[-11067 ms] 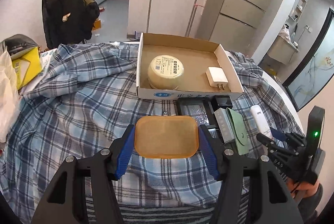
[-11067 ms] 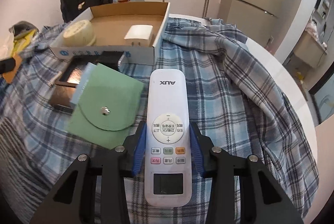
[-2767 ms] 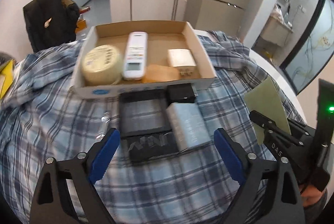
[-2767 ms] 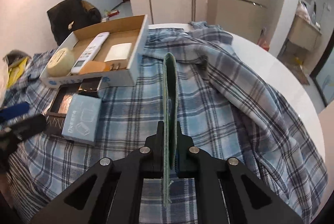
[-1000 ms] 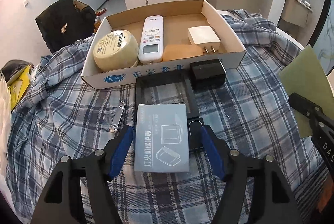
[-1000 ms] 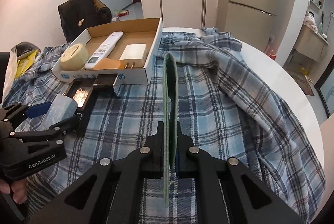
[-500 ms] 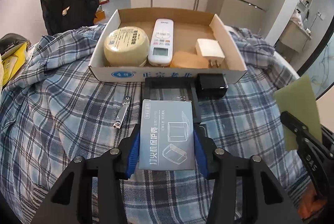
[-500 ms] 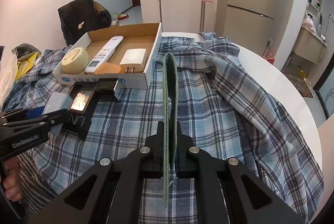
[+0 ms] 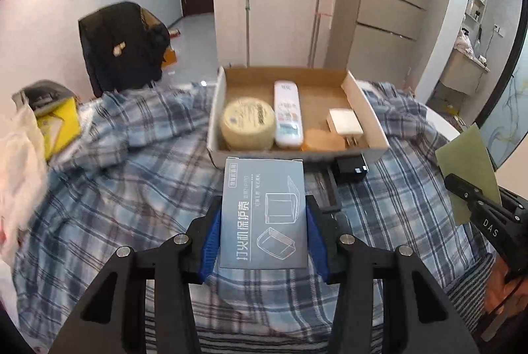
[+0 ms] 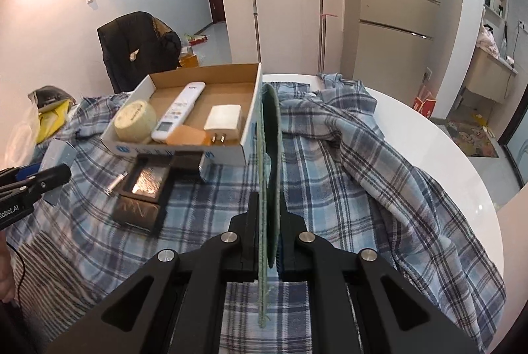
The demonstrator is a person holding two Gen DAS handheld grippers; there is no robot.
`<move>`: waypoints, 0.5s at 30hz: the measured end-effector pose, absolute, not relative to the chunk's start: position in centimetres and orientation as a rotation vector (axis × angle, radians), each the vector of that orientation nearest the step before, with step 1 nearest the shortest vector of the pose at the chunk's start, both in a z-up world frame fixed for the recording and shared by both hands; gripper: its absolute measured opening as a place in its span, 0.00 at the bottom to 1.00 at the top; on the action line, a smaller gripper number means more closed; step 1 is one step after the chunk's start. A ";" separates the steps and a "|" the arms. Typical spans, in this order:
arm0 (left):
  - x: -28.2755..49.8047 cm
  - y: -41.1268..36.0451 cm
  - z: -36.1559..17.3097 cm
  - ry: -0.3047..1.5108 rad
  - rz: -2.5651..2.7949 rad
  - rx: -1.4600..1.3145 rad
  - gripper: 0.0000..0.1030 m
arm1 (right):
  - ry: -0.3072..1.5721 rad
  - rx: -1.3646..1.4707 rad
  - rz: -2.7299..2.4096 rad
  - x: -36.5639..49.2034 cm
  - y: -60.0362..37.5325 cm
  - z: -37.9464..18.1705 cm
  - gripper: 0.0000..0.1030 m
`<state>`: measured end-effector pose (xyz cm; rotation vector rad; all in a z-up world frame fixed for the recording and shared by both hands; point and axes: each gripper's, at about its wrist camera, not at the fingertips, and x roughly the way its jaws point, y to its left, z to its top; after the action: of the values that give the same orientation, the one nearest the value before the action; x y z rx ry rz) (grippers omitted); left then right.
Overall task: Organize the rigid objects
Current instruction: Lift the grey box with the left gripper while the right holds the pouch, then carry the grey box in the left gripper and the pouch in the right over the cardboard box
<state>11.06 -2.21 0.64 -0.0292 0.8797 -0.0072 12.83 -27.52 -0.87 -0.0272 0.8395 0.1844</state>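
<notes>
Grey-blue printed cardboard packet (image 9: 264,212) clamped flat between blue pads, lifted off the plaid cloth; thin green felt pouch (image 10: 269,176) pinched edge-on, upright; open brown cardboard box (image 9: 363,110) holds round cream tin (image 9: 247,123), white remote control (image 9: 287,113), white plug adapter (image 9: 345,122), tan rounded pad (image 9: 321,141) at its near wall.

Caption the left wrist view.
Left tool grips a grey-blue box before a cardboard tray.

white table (image 10: 429,136) under plaid shirt (image 10: 346,162)

Left gripper (image 9: 263,230) is angled down with both blue pads clamped on a grey-blue box (image 9: 263,212). Right gripper (image 10: 269,232) tilts down too, jaws squeezed tight on a thin green pouch (image 10: 269,162) held edge-on.
</notes>
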 end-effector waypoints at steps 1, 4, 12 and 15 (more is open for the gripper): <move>11.1 -2.2 1.0 0.874 -0.006 -0.007 0.48 | 0.845 -0.028 0.186 13.0 -27.3 -0.4 0.06; 11.9 -2.2 2.4 0.872 -0.036 0.015 0.48 | 0.837 -0.046 0.216 13.6 -26.4 1.3 0.06; 16.2 -1.8 6.8 0.743 -0.056 -0.070 0.48 | 0.796 -0.032 0.247 18.5 -22.5 5.7 0.06; 17.9 -1.6 6.4 0.746 -0.071 -0.125 0.48 | 0.818 0.003 0.255 20.9 -21.1 5.5 0.06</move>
<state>17.92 -1.59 6.40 -0.1252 0.7458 -0.0712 20.95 -21.15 5.48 0.0027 0.8180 0.2547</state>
